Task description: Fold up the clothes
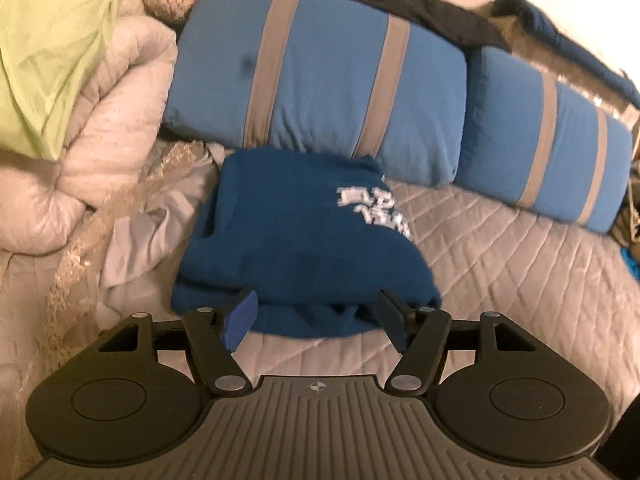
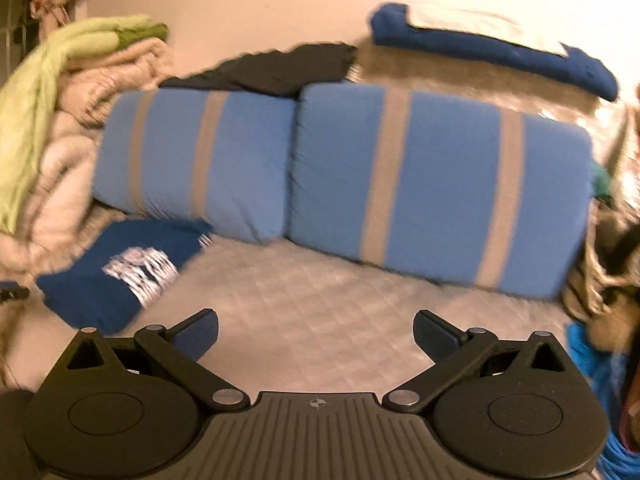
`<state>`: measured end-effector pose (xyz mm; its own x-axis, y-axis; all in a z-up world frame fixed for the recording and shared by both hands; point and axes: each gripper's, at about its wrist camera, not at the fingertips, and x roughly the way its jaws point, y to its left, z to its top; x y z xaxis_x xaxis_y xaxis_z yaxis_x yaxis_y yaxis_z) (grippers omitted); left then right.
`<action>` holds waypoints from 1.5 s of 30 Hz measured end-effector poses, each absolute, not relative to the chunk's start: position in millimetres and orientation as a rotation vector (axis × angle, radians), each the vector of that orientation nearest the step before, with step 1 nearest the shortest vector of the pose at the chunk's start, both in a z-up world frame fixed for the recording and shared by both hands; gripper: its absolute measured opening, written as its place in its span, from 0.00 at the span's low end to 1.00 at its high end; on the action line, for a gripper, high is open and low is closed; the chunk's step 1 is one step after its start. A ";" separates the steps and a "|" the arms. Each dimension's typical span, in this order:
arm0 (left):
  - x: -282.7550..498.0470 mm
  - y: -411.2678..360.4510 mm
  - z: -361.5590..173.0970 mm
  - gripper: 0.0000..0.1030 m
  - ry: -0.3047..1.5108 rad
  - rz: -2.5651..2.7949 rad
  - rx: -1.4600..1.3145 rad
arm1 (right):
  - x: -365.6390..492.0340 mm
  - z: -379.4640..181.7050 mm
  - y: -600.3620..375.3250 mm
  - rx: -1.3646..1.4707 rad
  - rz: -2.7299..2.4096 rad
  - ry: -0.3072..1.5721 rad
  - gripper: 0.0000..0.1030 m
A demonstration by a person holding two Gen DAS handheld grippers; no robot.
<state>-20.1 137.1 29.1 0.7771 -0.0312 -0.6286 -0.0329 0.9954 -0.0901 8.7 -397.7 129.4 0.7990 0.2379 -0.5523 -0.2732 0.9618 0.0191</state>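
On the quilt (image 1: 500,248), just in front of the left striped pillow (image 1: 320,80), a blue shirt (image 1: 288,240) lies as a compact folded bundle, its white print showing on top and its far edge touching the pillow. As a judgement, this shirt looks already folded, though its near hem bunches loosely. A dark garment (image 2: 280,66) lies behind the pillows, and a blue cloth (image 2: 592,356) sits well right of the pillow, at the bed's edge; whether they need folding, the pictures cannot settle.

The left gripper (image 1: 316,320) hangs right at the shirt's near hem with its jaws wide apart, clamping nothing; whether the tips brush the fabric I cannot tell. The right gripper (image 2: 316,334) hovers over bare quilt, well right of the shirt, jaws also spread wide and empty.
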 end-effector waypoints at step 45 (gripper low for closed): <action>6.8 143.5 -74.0 1.00 0.777 0.052 0.028 | -2.1 -89.3 -506.3 0.049 -0.068 0.745 1.00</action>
<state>6.8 143.5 -74.0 0.7116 0.0570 -0.7003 -0.0361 0.9984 0.0447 -2.1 -506.3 -89.3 0.7333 -0.0440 -0.6785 0.0788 0.9967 0.0205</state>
